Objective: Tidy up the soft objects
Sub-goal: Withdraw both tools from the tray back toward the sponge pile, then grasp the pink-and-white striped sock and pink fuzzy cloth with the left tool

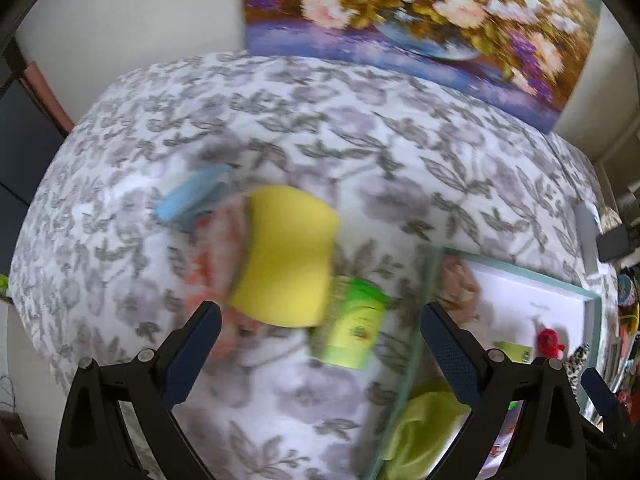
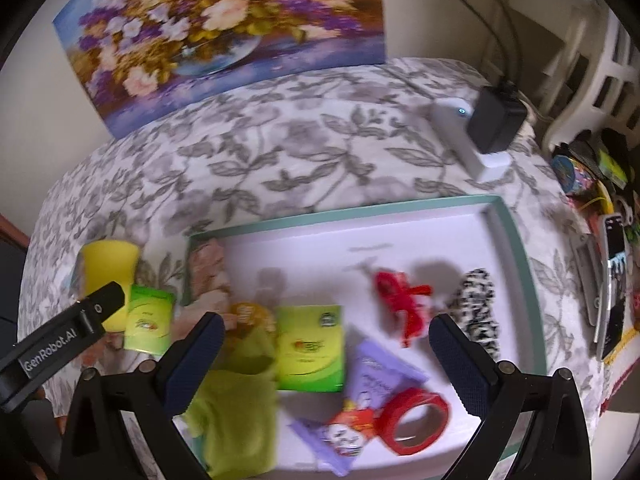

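- Two claws are in play, both with jaws spread wide and nothing between them: the left claw [image 1: 320, 352] hangs over the loose pile on the worktop [image 1: 280, 120], and the right claw [image 2: 326, 364] hangs over the tray [image 2: 516, 232].
- Nearest the right claw, inside the tray, lie a lime cloth [image 2: 236, 412], a green tissue pack [image 2: 311, 348], a purple packet [image 2: 372, 380] and a red tape ring [image 2: 416, 420].
- Further back in the tray sit a red bow [image 2: 400, 300], a black-and-white spotted fabric piece [image 2: 478, 304] and a beige soft lump [image 2: 208, 268] in the far left corner.
- Outside the tray, just beside its left wall, remain a second green pack [image 1: 352, 324], a yellow sponge [image 1: 286, 256] partly lying on a pink-orange cloth [image 1: 212, 248], and a blue sponge [image 1: 196, 196] beyond them.
- Sorting looks partway done: several soft items are still on the worktop.
- Next, probably, the left claw must drop onto the yellow sponge or green pack, close gently, and carry it across the tray wall.
- Motion blur hides finer detail.
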`<state>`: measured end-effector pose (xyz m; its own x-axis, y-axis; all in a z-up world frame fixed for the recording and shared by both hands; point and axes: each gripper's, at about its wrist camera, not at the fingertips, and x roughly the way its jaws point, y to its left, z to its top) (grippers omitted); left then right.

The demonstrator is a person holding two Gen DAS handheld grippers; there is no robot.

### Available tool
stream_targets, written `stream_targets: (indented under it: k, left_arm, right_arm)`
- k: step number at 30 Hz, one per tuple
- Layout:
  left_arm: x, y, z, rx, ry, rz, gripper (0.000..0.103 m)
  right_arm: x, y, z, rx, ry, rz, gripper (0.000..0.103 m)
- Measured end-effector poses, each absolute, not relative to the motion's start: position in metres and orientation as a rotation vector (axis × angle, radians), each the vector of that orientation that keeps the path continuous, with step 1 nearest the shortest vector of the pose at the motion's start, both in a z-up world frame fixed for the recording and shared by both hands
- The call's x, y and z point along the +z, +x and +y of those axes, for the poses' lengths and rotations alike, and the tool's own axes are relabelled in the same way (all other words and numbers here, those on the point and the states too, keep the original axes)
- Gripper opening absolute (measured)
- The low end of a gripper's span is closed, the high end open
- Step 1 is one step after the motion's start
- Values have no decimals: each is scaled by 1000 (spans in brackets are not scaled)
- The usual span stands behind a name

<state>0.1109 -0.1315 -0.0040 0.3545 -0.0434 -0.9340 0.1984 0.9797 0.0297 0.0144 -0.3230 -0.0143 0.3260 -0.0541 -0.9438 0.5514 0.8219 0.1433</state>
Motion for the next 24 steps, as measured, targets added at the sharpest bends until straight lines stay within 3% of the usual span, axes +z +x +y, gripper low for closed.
stream_targets:
  k: [24]
  left_arm:
    - [-1,149,30,49,-59,1203,99]
  right_arm:
    - [-17,89,-195,-207,392,1206,103]
